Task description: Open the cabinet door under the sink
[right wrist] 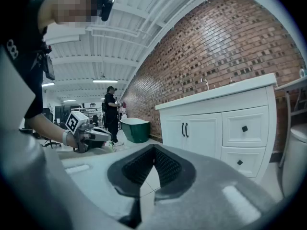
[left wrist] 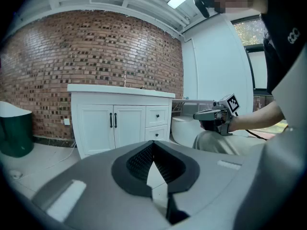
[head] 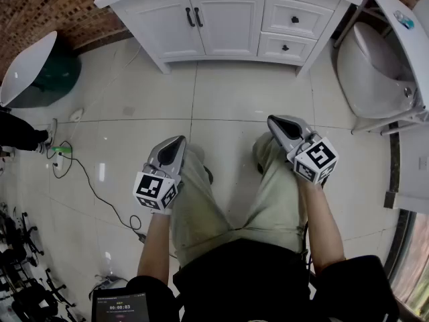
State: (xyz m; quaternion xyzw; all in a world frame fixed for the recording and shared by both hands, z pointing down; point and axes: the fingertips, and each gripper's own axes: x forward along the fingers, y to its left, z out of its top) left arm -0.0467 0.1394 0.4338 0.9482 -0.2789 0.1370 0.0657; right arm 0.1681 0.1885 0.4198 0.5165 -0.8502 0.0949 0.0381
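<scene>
The cabinet (head: 224, 27) stands well ahead across the floor, its two upright door handles (head: 194, 17) side by side, more nearly in line with the left gripper (head: 175, 145) than the right gripper (head: 277, 122), both with jaws closed on nothing.

The floor (head: 228, 106) is laid in large, pale, glossy tiles with thin dark joints, and its far edge meets a brick wall. The white cabinet (head: 221, 25) stands on short legs at that far edge, a green bathtub with a white rim (head: 40, 72) stands near the far left corner, and a white ceramic fixture (head: 372, 79) stands near the far right corner. Toward the left edge, a black cable (head: 94, 186) lies in loose curves across the tiles, running from a white power strip (head: 59, 161).
</scene>
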